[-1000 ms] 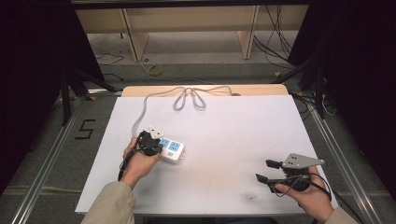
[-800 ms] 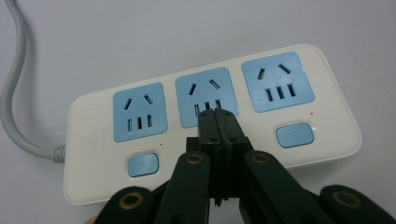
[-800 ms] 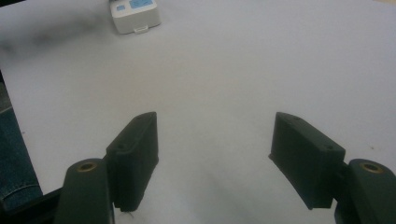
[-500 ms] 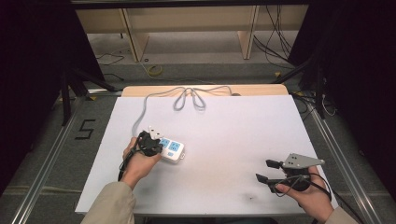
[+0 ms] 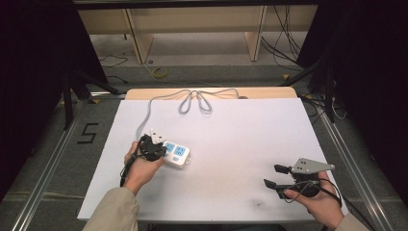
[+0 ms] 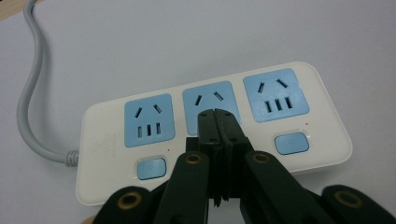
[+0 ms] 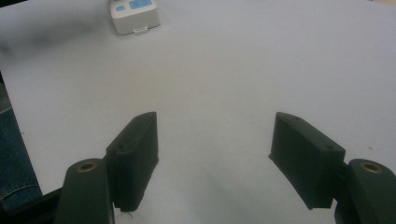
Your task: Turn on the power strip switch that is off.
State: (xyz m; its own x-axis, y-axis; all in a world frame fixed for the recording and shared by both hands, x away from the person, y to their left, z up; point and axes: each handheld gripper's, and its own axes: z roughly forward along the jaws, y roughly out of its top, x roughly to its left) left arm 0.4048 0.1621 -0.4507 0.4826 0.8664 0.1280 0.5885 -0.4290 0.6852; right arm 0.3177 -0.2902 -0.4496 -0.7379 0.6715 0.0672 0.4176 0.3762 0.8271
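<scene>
Barely parting now, left tongs (image 6: 217, 114) sit closed over the power strip (image 6: 212, 130); right tongs (image 7: 215, 156) spread, empty.

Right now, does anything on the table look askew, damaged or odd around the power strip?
Nothing stands out. The power strip lies flat on the white table, casing and three blue sockets intact, its grey cord looping loosely toward the far edge. The left tongs are shut over the middle socket; the right tongs are open over bare table.
</scene>
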